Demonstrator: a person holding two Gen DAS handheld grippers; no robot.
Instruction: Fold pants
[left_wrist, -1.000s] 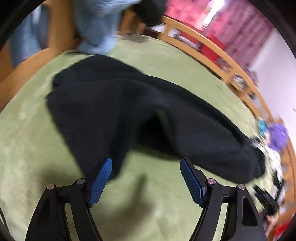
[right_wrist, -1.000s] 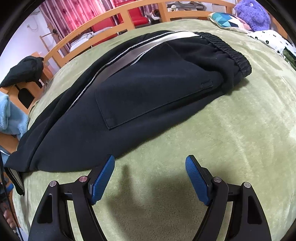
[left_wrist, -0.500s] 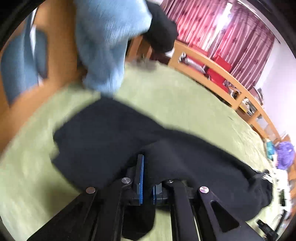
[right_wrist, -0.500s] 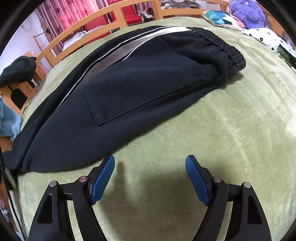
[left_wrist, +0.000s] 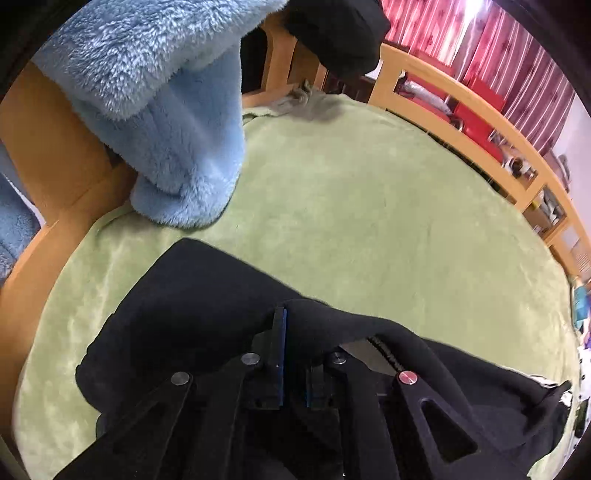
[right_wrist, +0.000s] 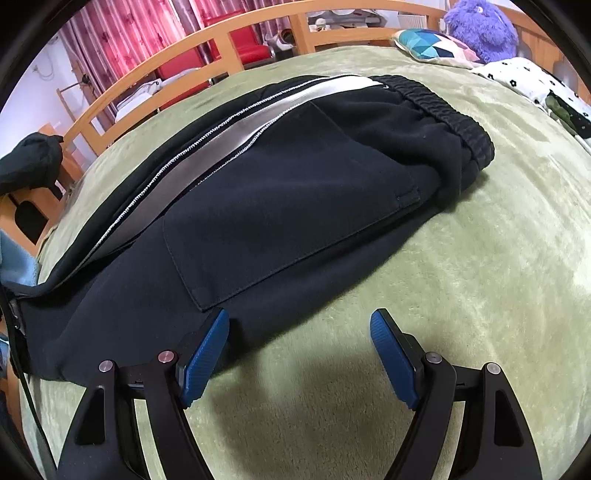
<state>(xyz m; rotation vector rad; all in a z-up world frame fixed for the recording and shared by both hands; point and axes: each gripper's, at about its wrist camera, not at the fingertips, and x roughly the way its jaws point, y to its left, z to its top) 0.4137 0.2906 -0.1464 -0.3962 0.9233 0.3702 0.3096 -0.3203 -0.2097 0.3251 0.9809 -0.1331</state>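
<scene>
Pants (right_wrist: 280, 192), black with a silver side stripe, lie lengthwise on the green bed cover (right_wrist: 480, 295); the left claw (left_wrist: 293, 363) is pressed together on a bunched fold near what seems the leg end, and the right claw (right_wrist: 299, 354) hangs spread just beside the near edge by the patch pocket. The step in hand looks like the first fold, so next the pinched end should carry over toward the waistband (right_wrist: 447, 114). Round about: a wooden bed rail (right_wrist: 207, 48), a blue fleece (left_wrist: 166, 110), red curtains (left_wrist: 491, 55), a purple plush (right_wrist: 480, 27).
</scene>
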